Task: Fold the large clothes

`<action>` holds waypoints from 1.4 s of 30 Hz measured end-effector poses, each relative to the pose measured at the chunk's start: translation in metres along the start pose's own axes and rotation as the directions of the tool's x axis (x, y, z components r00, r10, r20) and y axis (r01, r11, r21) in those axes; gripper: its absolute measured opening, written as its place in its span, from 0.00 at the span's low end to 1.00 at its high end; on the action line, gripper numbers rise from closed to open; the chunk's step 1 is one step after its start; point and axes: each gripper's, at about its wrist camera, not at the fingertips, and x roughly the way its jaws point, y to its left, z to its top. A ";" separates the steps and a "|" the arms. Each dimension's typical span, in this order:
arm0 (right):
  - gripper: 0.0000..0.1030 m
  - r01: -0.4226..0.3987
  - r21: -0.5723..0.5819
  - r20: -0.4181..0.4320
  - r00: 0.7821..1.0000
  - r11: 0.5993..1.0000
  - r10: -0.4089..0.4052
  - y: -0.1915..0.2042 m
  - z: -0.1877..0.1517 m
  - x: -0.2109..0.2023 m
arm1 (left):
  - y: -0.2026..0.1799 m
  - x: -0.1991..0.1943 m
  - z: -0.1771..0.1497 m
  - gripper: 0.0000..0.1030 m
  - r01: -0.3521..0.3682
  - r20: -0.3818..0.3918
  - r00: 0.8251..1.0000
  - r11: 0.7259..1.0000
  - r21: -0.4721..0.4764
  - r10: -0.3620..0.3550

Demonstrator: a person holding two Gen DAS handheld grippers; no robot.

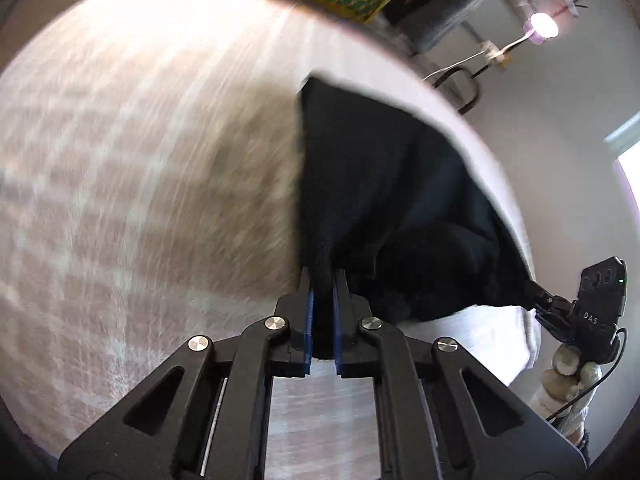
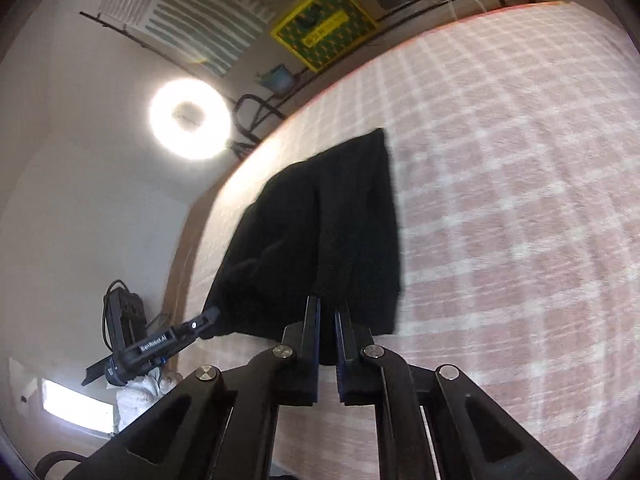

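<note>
Cloth [image 1: 380, 200], black, runs out ahead of our left tongs [image 1: 323, 276] in the left wrist view; they pinch its near edge, and it lies on the checked bed [image 1: 140, 180]. At far right our right tongs [image 1: 538, 298] clamp another corner. In the right wrist view our right tongs [image 2: 328, 304] nip the cloth [image 2: 320, 232], and our left tongs [image 2: 208, 316] grip its left corner.
</note>
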 end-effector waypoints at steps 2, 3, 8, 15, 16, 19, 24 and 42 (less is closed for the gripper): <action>0.05 0.062 -0.041 -0.019 0.998 0.997 -0.063 -0.002 -0.007 0.007 | 0.005 0.000 0.000 0.08 0.015 0.004 1.000 1.000 -0.007 -0.015; 0.09 0.059 -0.053 -0.031 0.998 0.997 -0.061 -0.001 -0.007 0.008 | 0.003 -0.003 0.002 0.08 0.008 0.003 1.000 1.000 0.009 -0.008; 0.36 0.133 -0.209 0.060 0.991 0.969 -0.123 0.037 -0.010 -0.009 | -0.006 -0.044 0.005 0.12 -0.053 0.109 0.993 0.998 0.038 0.049; 0.47 0.111 -0.505 0.062 0.994 0.856 -0.093 0.105 -0.029 0.018 | -0.061 -0.048 -0.019 0.33 0.016 0.099 0.994 0.960 0.279 -0.046; 0.47 0.118 -0.529 0.048 0.993 0.840 -0.109 0.108 -0.031 0.027 | -0.066 -0.041 -0.024 0.34 0.006 0.083 0.996 0.949 0.314 -0.034; 0.50 0.172 -0.598 0.049 0.983 0.783 -0.179 0.113 -0.038 0.045 | -0.076 -0.021 -0.037 0.34 -0.033 0.030 0.999 0.917 0.397 0.023; 0.49 0.213 -0.578 0.043 0.972 0.788 -0.231 0.098 -0.033 0.063 | -0.071 -0.001 -0.043 0.34 -0.071 0.011 0.997 0.908 0.413 0.073; 0.03 0.277 -0.649 0.061 0.947 0.709 -0.314 0.098 -0.051 0.060 | -0.049 -0.007 -0.050 0.01 -0.084 0.004 0.996 0.876 0.475 0.093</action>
